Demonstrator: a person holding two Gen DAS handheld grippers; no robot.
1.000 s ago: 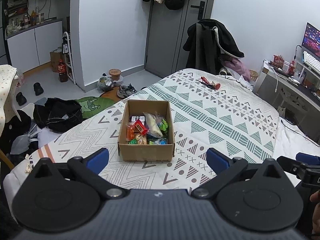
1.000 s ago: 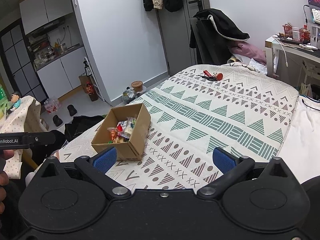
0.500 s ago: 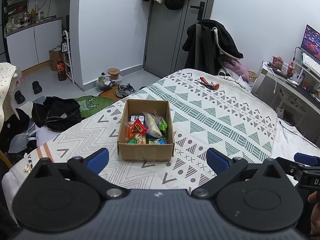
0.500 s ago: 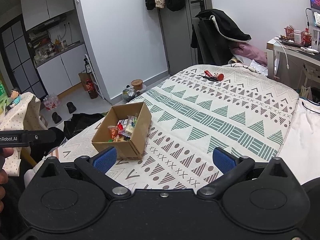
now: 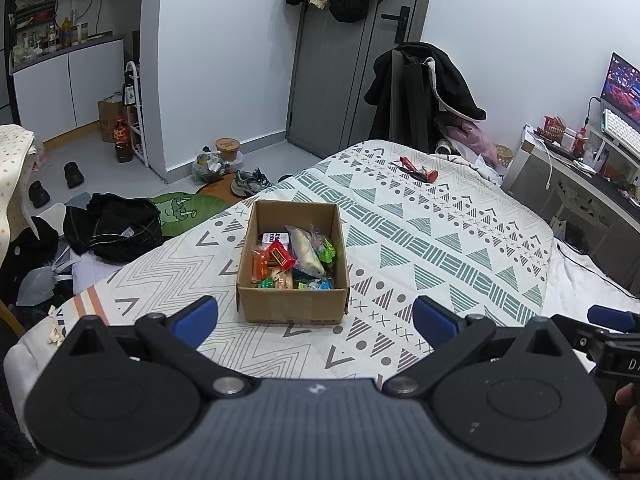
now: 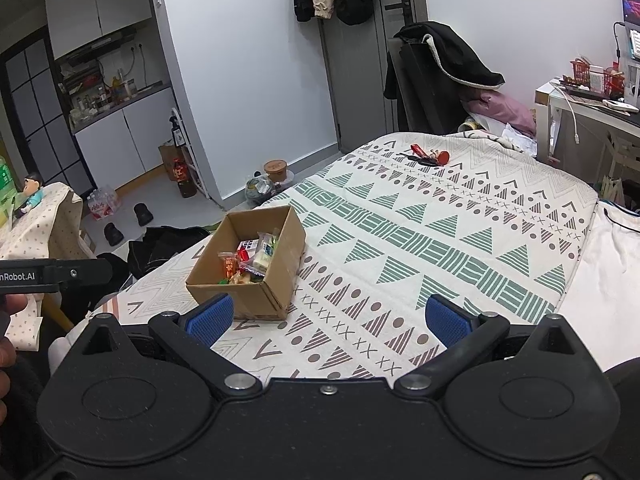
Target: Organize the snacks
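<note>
Blue-padded left gripper (image 5: 316, 316) and right gripper (image 6: 328, 318) — jaws spread wide, holding nothing, hovering near the cardboard box (image 5: 294, 304) of snacks (image 5: 294, 258).

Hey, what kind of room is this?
Most likely a small studio flat's bedroom: a bed with a patterned white-and-green cover, a desk with a lit monitor, and white kitchen cabinets beyond.

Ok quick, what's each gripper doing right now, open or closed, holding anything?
Left gripper: open, holding nothing.
Right gripper: open, holding nothing.
</note>
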